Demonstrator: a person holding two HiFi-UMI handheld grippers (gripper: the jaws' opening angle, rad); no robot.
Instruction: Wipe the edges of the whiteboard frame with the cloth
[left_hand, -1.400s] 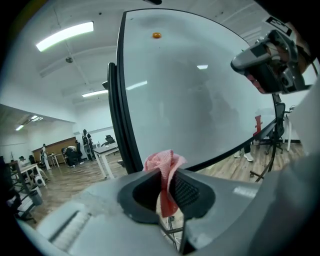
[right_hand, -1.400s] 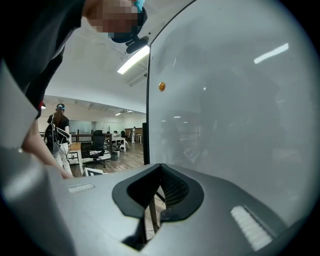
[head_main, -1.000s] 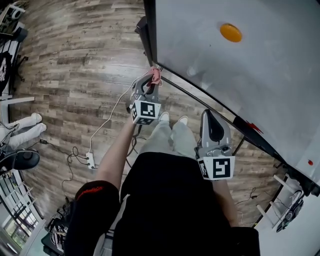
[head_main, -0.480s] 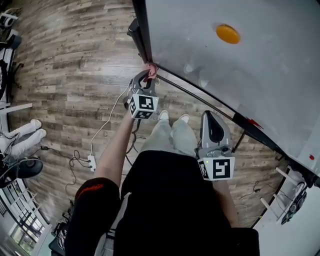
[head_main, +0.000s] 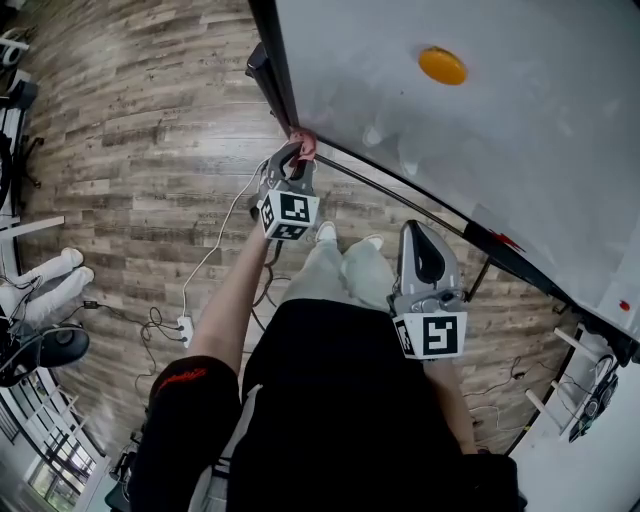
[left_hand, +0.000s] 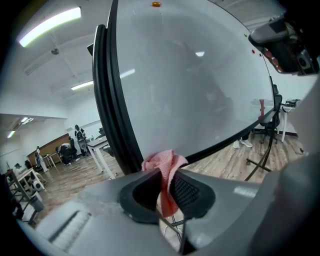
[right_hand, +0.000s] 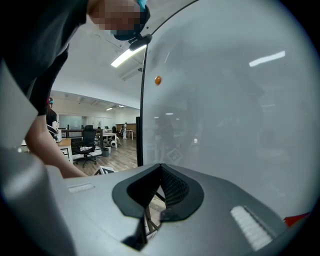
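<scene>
The pink cloth (head_main: 307, 147) (left_hand: 165, 172) is pinched in my left gripper (head_main: 296, 160) (left_hand: 165, 184), which is shut on it. The cloth presses against the lower left corner of the black whiteboard frame (head_main: 283, 85) (left_hand: 111, 110). The whiteboard (head_main: 480, 110) (left_hand: 195, 80) fills the upper right of the head view. My right gripper (head_main: 421, 245) (right_hand: 159, 192) is held lower, a little off the board's bottom frame edge (head_main: 420, 205), its jaws shut with nothing between them.
An orange magnet (head_main: 442, 65) (right_hand: 158, 80) sticks on the board. A red marker (head_main: 506, 241) lies on the bottom ledge. A power strip with white cable (head_main: 186, 325) lies on the wood floor. The board's stand legs (head_main: 478, 280) reach below. Office chairs and desks (right_hand: 90, 140) stand behind.
My left gripper has carried the cloth upward along the frame toward the lower left corner. The right gripper has stayed put.
</scene>
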